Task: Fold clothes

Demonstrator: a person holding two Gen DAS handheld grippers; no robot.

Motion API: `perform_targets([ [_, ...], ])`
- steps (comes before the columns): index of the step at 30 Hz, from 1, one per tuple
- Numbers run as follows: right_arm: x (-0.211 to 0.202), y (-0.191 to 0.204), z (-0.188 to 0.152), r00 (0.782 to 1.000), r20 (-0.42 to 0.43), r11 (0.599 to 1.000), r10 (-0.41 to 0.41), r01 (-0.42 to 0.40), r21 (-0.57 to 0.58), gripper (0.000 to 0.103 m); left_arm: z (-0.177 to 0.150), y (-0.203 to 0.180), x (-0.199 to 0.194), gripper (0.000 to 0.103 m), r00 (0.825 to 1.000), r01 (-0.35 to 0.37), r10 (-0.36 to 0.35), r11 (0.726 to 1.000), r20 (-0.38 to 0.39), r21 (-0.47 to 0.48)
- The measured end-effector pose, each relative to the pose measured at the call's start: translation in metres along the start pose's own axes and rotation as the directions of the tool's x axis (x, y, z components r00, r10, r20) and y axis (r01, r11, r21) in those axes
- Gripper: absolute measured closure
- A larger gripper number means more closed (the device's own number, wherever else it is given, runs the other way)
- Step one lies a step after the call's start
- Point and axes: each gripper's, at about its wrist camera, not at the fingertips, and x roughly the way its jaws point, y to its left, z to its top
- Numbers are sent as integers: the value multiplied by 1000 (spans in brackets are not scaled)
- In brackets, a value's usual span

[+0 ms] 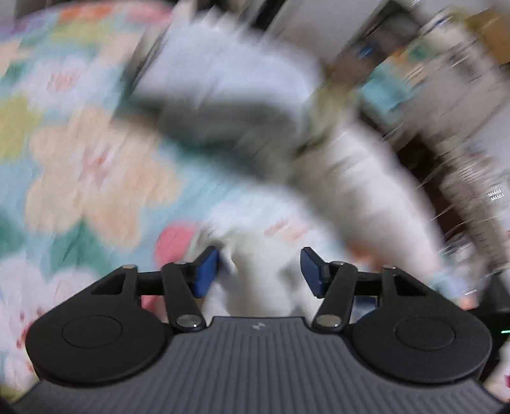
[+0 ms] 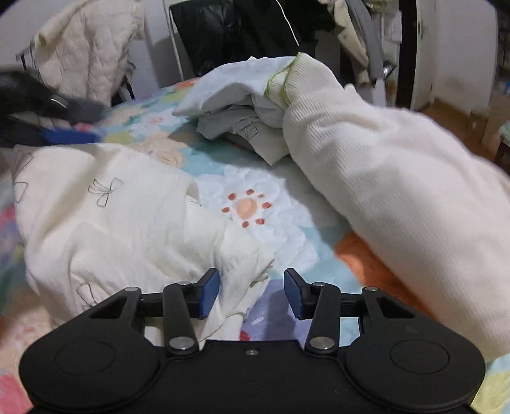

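A cream garment with bow prints (image 2: 111, 216) lies crumpled on the floral bedspread (image 2: 271, 197), left of my right gripper (image 2: 251, 291), which is open just above its near edge. A cream ribbed sleeve (image 2: 398, 191) stretches along the right. Behind it sits a stack of folded pale clothes (image 2: 242, 105). The left wrist view is heavily blurred: my left gripper (image 1: 259, 270) is open with white cloth (image 1: 261, 270) between its blue pads, though not clamped. The left gripper also shows blurred at the right wrist view's left edge (image 2: 47, 121).
A quilted cream jacket (image 2: 86, 54) hangs on a chair behind the bed. Dark clothes (image 2: 242, 28) hang at the back. A wooden floor (image 2: 455, 117) shows to the right of the bed. Blurred shelves and boxes (image 1: 430, 63) fill the left wrist view's right side.
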Motion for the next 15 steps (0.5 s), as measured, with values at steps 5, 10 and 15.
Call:
perform_targets([
  [5,11,-10,-10,999,-16,999,35,-34,27,54,-39,38,-13,59,997,-73,70,986,-20,-153],
  [10,14,-7,-14,999,-24,1000,26,-26,-7,54,-42,47,-43,59,993,-119,118,980,-15,-162],
  [15,-5,-31,-8,993,-16,978,113,-108,178,51,-39,45,-63,47,996,58,-48,987,69,-150],
])
